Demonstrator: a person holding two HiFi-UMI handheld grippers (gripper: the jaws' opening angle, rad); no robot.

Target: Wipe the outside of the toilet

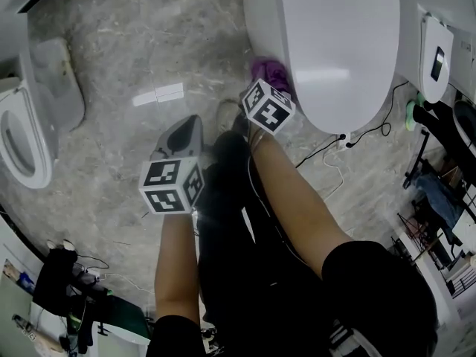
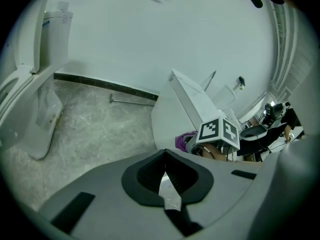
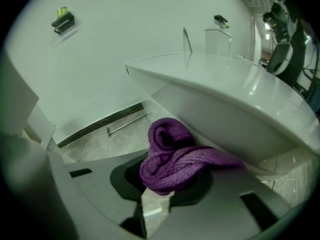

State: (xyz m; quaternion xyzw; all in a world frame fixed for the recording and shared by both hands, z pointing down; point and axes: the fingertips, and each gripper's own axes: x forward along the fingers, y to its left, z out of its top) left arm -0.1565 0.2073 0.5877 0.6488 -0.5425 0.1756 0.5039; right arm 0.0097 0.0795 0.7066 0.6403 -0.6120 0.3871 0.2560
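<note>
The white toilet (image 1: pixel 335 50) stands at the top of the head view with its lid down. My right gripper (image 1: pixel 262 86) is shut on a purple knitted cloth (image 1: pixel 269 71), which it holds against the toilet's left side under the lid rim. In the right gripper view the bunched cloth (image 3: pixel 175 161) fills the jaws of that gripper (image 3: pixel 165 184), touching the bowl wall (image 3: pixel 225 119). My left gripper (image 1: pixel 190 121) hangs over the floor left of the toilet, jaws shut and empty. From the left gripper (image 2: pixel 167 176) I see the cloth (image 2: pixel 182 140) and bowl (image 2: pixel 170 119).
A second toilet (image 1: pixel 30 125) with its seat up stands at the left. A black cable (image 1: pixel 327 151) runs across the marbled floor near the toilet's base. A white strip (image 1: pixel 160 95) lies on the floor. Racks and gear (image 1: pixel 446 199) crowd the right side. A metal bar (image 2: pixel 132 100) lies along the wall base.
</note>
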